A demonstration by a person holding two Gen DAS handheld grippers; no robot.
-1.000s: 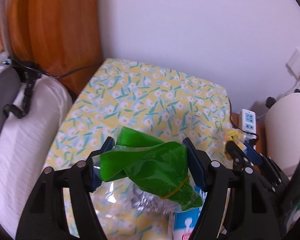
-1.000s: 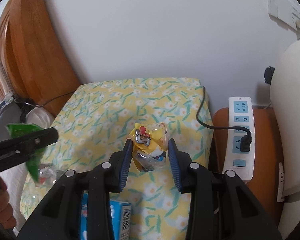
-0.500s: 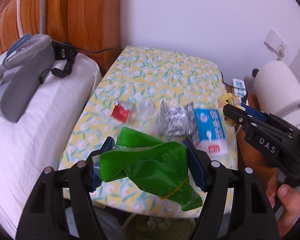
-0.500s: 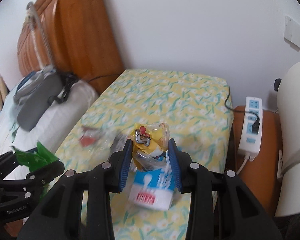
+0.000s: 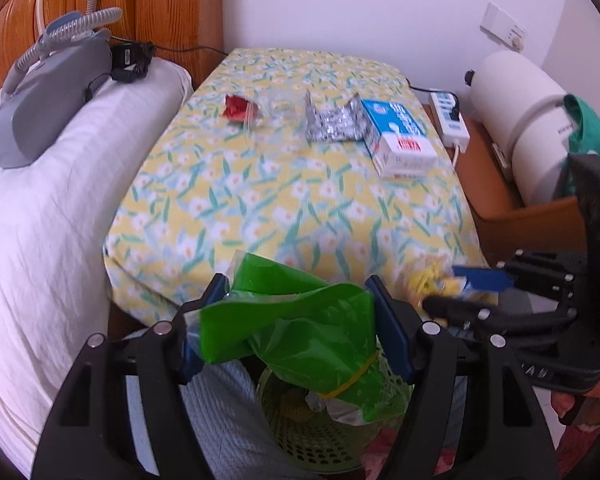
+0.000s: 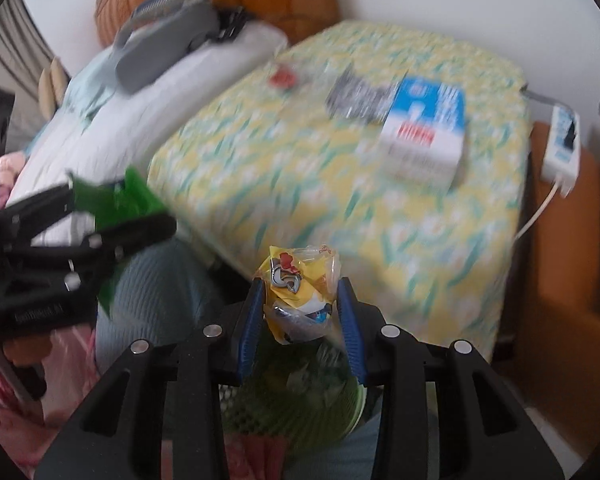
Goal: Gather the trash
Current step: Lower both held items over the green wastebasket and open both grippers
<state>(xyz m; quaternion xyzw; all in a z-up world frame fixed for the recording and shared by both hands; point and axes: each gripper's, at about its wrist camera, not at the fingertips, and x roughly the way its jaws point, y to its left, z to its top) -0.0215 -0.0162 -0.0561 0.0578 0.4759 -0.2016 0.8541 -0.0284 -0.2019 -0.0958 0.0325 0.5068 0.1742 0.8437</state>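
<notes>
My left gripper (image 5: 296,320) is shut on a crumpled green plastic bag (image 5: 300,328) that hangs over a green mesh waste basket (image 5: 300,420) on the floor. My right gripper (image 6: 300,316) is shut on a yellow snack wrapper (image 6: 300,292), also above the waste basket (image 6: 292,408). In the left wrist view the right gripper (image 5: 460,292) sits at the right with the yellow wrapper (image 5: 428,282) at its tips. On the flowered table (image 5: 300,200) lie a red wrapper (image 5: 236,106), clear plastic (image 5: 276,104), a foil wrapper (image 5: 334,120) and a blue-and-white carton (image 5: 398,132).
A white pillow (image 5: 40,200) with a grey device (image 5: 44,76) lies left of the table. A wooden stand (image 5: 500,184) to the right carries a power strip (image 5: 450,120) and a white cylinder (image 5: 524,120). A person's blue-clad legs (image 5: 228,412) flank the basket.
Both grippers have pulled back from the table and sunk, carrying the green bag and yellow wrapper to above the waste basket. The table items now lie farther away.
</notes>
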